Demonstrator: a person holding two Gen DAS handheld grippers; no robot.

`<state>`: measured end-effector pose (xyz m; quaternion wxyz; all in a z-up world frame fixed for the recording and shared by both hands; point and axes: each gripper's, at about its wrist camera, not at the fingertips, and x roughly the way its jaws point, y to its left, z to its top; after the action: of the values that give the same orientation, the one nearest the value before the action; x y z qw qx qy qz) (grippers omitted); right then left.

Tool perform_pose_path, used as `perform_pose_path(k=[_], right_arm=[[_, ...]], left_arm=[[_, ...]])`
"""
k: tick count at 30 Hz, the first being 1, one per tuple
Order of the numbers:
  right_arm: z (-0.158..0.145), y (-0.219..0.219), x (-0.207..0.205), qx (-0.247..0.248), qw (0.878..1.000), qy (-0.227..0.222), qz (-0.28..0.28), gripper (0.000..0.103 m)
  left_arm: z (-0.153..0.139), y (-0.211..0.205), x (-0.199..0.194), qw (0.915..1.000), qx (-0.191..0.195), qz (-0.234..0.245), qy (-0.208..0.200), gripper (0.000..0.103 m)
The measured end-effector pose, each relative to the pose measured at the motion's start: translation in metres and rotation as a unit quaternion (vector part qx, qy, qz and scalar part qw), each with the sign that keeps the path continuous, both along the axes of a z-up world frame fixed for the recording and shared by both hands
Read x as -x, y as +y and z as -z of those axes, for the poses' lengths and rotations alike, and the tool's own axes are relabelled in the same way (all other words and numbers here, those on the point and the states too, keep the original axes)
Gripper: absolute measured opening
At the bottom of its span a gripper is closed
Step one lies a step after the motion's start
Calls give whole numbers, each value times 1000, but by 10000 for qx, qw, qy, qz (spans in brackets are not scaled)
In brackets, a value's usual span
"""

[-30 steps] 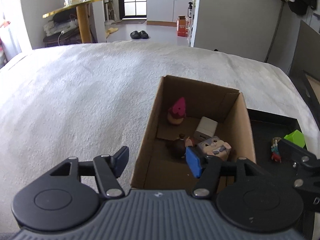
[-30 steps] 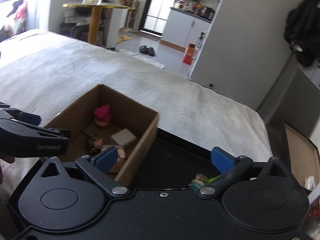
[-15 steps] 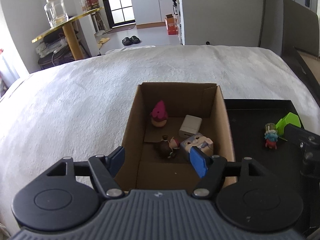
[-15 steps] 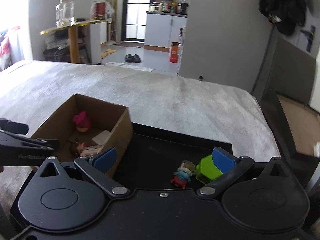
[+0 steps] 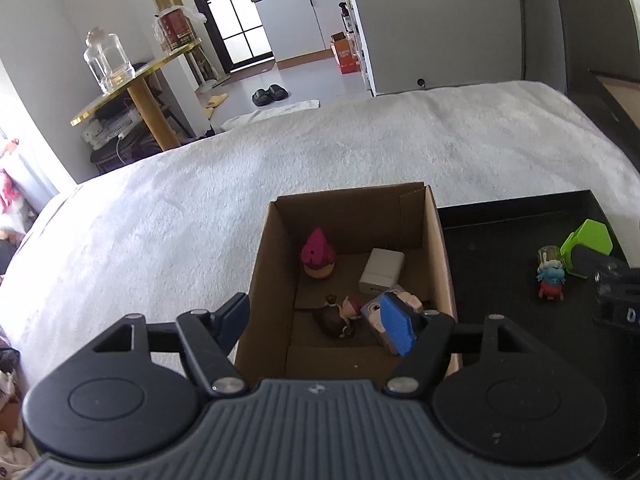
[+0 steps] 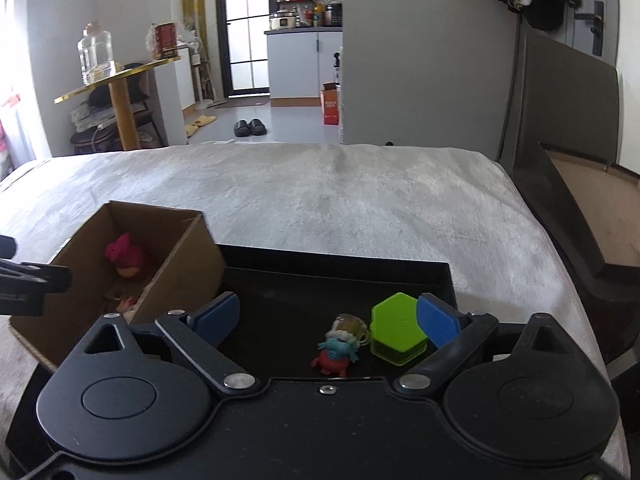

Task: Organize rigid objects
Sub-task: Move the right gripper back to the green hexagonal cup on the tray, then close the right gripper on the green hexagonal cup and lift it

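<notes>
On the bed (image 6: 320,200), covered in a pale fuzzy blanket, a cardboard box (image 5: 436,248) sits to the left of a shallow black tray (image 6: 340,276), the two touching side by side. Several small toys already lie in the box: a pink-topped figure (image 5: 318,254), a white block (image 5: 382,270), a dark-haired doll (image 5: 338,316) on its side and a pale figure partly hidden behind a blue pad. Two pieces remain on the tray, a green hexagonal case (image 6: 396,330) and, just to its left and touching it, a little red-and-blue figurine (image 6: 336,354) with a clear cup-like piece on top. The right hand-held gripper (image 6: 326,318) hangs low over the near edge of the tray; its jaws have just been closing in a little but are wide apart and grip nothing, with both pieces lying in the gap and the right pad just beside the case. The left hand-held gripper (image 5: 316,322) waits over the near end of the box, jaws apart and empty. The case looks like stiff, light plastic, likely slick, so flat opposite sides would give the surest hold. The figurine seems light and knobbly, apt to twist; I would pinch it across the body.
</notes>
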<state>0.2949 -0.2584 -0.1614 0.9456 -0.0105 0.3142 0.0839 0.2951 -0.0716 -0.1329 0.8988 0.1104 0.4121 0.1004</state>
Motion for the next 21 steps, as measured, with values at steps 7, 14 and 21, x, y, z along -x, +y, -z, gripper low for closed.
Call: perform_pose_path(k=[7,14,21], right_arm=[[25,-23,-12,13,9994,58,338,85],[43,-33,-31,-6,9985,242,492,81],[56,-31,-46,-44,9983,377,449,81]], left_arm=[[1,-21,-11,9992,-327,196,140,71],[8,-35,-29,9977,-500,242,395,71],[21,-42,-47,9963,-593,220,573,71]])
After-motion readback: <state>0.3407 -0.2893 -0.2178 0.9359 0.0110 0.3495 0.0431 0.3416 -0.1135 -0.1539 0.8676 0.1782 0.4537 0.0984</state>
